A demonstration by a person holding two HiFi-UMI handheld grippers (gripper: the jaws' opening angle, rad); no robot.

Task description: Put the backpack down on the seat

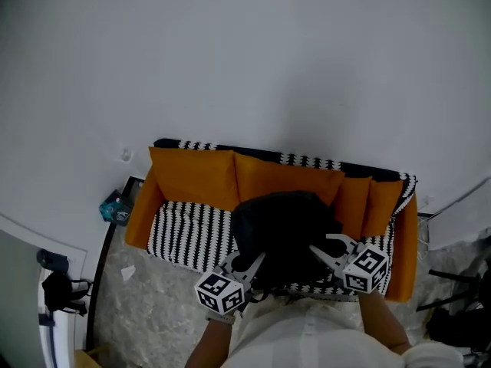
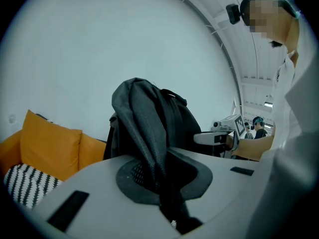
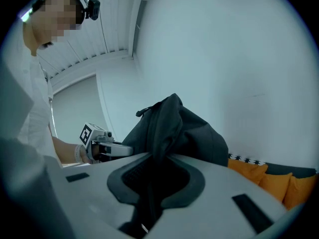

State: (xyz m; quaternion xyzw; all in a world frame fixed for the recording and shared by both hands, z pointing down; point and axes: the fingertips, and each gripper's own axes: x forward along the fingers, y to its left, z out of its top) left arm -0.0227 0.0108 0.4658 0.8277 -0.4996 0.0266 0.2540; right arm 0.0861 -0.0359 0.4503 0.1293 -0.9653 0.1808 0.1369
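Left tool (image 1: pixel 252 265) and right tool (image 1: pixel 322 248) reach over the striped sofa seat (image 1: pixel 184 232). The black backpack (image 1: pixel 284 228) hangs or rests mid-seat before the orange cushions (image 1: pixel 196 176). Each tool is nipped nearly shut on a fold of its cloth. It looks soft, saggy and fairly weighty, so straps or seams should hold better than loose cloth.
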